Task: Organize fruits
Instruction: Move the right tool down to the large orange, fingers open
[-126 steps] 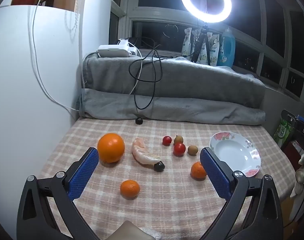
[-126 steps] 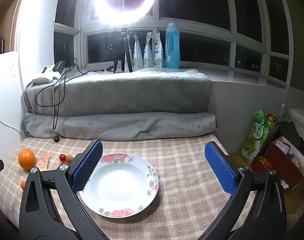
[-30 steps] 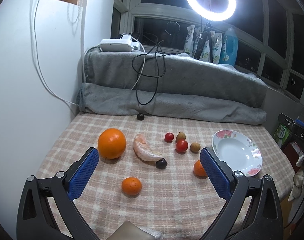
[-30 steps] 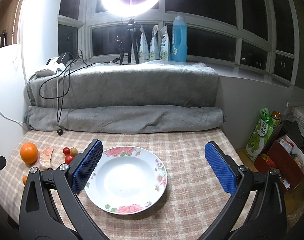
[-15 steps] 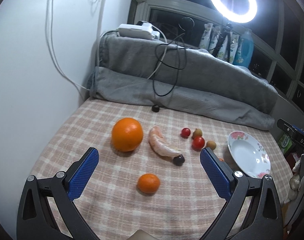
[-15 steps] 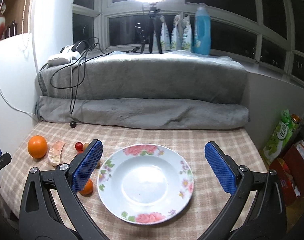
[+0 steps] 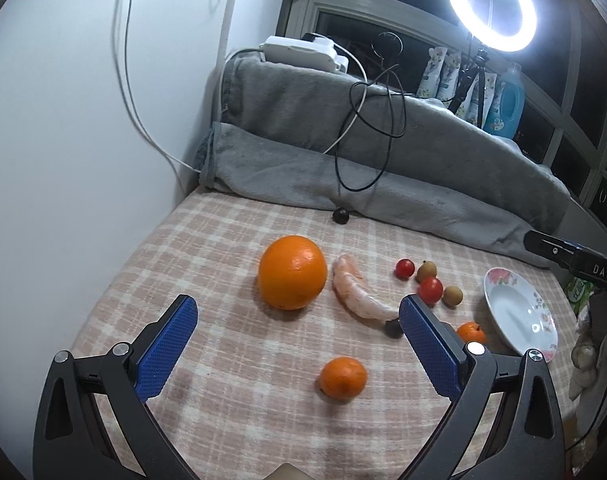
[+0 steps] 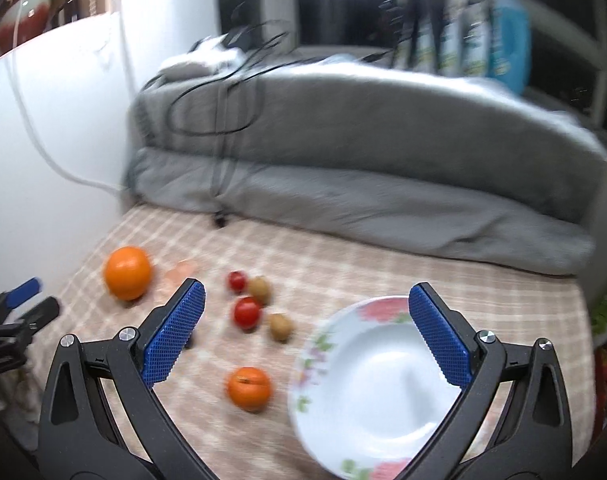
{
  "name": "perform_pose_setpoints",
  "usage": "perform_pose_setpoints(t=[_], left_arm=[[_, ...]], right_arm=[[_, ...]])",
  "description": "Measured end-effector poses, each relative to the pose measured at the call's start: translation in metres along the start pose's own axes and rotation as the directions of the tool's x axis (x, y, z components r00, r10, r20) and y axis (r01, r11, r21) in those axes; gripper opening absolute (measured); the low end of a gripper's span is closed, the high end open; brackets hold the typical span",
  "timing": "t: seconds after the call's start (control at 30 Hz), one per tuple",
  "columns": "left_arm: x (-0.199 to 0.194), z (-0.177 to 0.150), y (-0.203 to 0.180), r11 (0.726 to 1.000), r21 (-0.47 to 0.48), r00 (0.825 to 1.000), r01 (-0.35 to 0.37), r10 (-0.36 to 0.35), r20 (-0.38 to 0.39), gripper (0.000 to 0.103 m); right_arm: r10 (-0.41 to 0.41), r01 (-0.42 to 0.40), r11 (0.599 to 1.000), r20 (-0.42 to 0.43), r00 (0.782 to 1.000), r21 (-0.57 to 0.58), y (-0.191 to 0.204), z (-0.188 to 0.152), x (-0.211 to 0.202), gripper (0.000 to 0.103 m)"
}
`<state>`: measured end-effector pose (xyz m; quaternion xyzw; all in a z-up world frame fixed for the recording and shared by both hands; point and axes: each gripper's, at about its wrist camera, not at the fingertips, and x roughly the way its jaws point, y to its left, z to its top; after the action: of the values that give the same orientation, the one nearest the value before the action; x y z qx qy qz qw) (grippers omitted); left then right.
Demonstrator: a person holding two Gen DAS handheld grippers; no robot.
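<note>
Fruit lies loose on a checked tablecloth (image 7: pixel 231 352). In the left wrist view a large orange (image 7: pixel 292 277) sits beside a peeled pomelo segment (image 7: pixel 359 296), with a small tangerine (image 7: pixel 342 377) nearer me, two cherry tomatoes (image 7: pixel 430 289), two small brown fruits (image 7: pixel 452 295) and another tangerine (image 7: pixel 471 332). A white floral plate (image 7: pixel 521 314) lies far right, empty. My left gripper (image 7: pixel 297 334) is open above the table before the large orange. My right gripper (image 8: pixel 303 328) is open and empty, over the plate's (image 8: pixel 383 384) left rim near a tangerine (image 8: pixel 249 388).
A rolled grey blanket (image 7: pixel 383 184) with black cables (image 7: pixel 367 120) borders the table's far side. A white wall (image 7: pixel 63 140) stands at left. A small dark ball (image 7: pixel 340 215) lies by the blanket. A ring light (image 7: pixel 491 4) and bottles stand on the sill.
My left gripper has moved forward and left, closer to the large orange. My right gripper has swung left and down towards the fruit; its view is blurred by motion. Both stay open.
</note>
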<state>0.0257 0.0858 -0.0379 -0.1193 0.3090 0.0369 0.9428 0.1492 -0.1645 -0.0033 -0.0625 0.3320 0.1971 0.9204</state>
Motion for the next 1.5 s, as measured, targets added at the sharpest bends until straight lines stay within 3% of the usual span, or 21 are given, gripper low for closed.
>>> perform_pose_setpoints(t=[0.3, 0.43, 0.5, 0.7, 0.93, 1.13, 1.27, 1.5], left_arm=[[0.020, -0.002, 0.011, 0.999, -0.021, 0.999, 0.028, -0.029, -0.039, 0.092], [0.028, -0.002, 0.016, 0.998, -0.031, 0.997, 0.053, -0.054, -0.054, 0.090], [0.033, -0.001, 0.020, 0.997, -0.042, 0.995, 0.064, -0.067, -0.067, 0.084], [0.047, 0.000, 0.029, 0.995, -0.062, 0.992, 0.083, -0.088, -0.085, 0.079], [0.064, 0.000, 0.034, 0.987, -0.095, 0.982, 0.128, -0.139, -0.126, 0.072], [0.073, -0.002, 0.033, 0.984, -0.098, 0.977, 0.147, -0.160, -0.143, 0.071], [0.079, -0.002, 0.034, 0.982, -0.109, 0.974, 0.152, -0.168, -0.153, 0.070], [0.090, -0.003, 0.041, 0.975, -0.144, 0.966, 0.170, -0.193, -0.169, 0.062]], right_arm=[[0.164, -0.165, 0.986, -0.117, 0.979, 0.003, 0.045, 0.020, 0.052, 0.103], [0.196, -0.195, 0.980, -0.158, 0.968, 0.024, 0.055, 0.023, 0.072, 0.103], [0.223, -0.221, 0.975, -0.185, 0.957, 0.032, 0.062, 0.023, 0.082, 0.102], [0.279, -0.289, 0.957, -0.244, 0.929, -0.007, 0.088, 0.024, 0.104, 0.092], [0.390, -0.394, 0.918, -0.315, 0.865, 0.052, 0.113, 0.030, 0.130, 0.092], [0.441, -0.430, 0.895, -0.372, 0.817, 0.119, 0.121, 0.034, 0.157, 0.092], [0.479, -0.454, 0.876, -0.408, 0.777, 0.164, 0.125, 0.034, 0.174, 0.073], [0.536, -0.482, 0.844, -0.426, 0.729, 0.236, 0.127, 0.031, 0.191, 0.062]])
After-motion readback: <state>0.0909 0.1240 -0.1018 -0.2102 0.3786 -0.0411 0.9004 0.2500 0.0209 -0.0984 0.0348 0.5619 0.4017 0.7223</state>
